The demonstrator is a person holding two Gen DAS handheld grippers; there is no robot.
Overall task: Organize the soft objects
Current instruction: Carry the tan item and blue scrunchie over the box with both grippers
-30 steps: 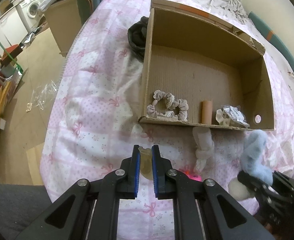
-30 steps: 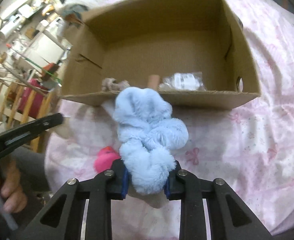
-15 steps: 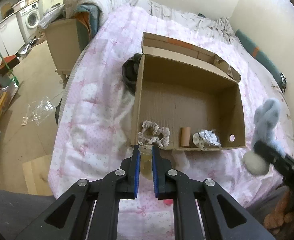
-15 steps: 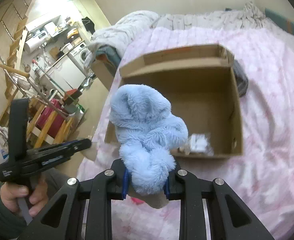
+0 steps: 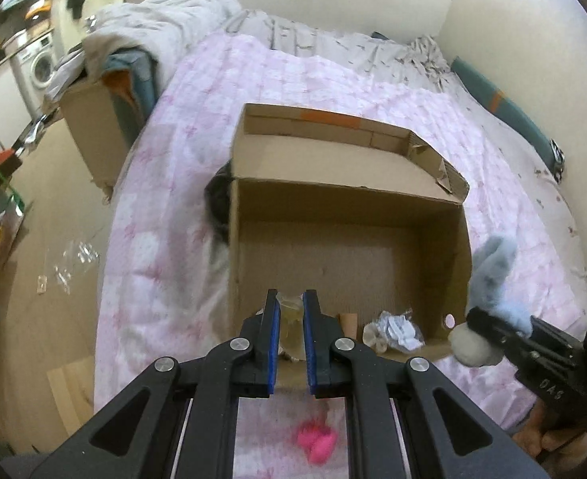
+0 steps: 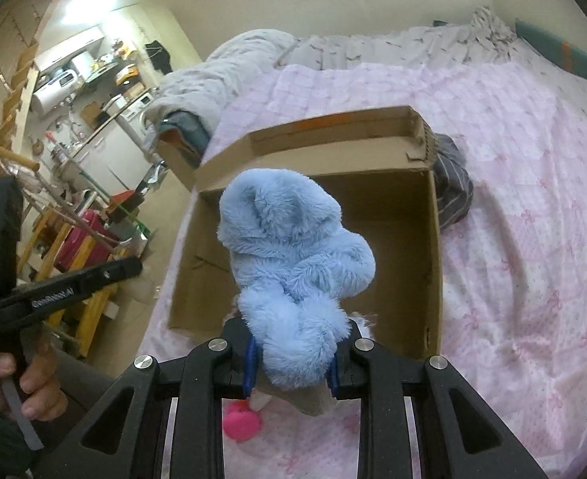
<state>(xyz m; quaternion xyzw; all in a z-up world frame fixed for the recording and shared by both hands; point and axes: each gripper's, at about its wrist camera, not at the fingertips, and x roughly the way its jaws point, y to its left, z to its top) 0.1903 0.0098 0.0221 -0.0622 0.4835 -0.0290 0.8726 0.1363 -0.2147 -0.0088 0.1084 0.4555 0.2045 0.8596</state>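
Note:
My left gripper (image 5: 291,319) is shut on a small pale beige soft piece (image 5: 290,313), held above the near wall of the open cardboard box (image 5: 459,263) on the pink bedspread. My right gripper (image 6: 291,363) is shut on a fluffy light-blue plush (image 6: 289,275), also above the near edge of the box (image 6: 433,259). In the left wrist view the plush (image 5: 493,275) and right gripper (image 5: 493,325) hang by the box's right front corner. In the right wrist view the left gripper (image 6: 74,283) shows at the left, held by a hand (image 6: 22,379).
Inside the box lie a cardboard tube (image 5: 347,321) and a crumpled plastic packet (image 5: 393,329). A pink item (image 5: 317,441) lies on the bedspread in front of the box. A dark striped cloth (image 6: 451,191) sits against the box's side. A second carton (image 5: 94,131) stands beside the bed.
Both grippers have risen and tilted, so more of the bed and room shows. Each kept its grip. The scrunchie in the box is now hidden behind the left fingers.

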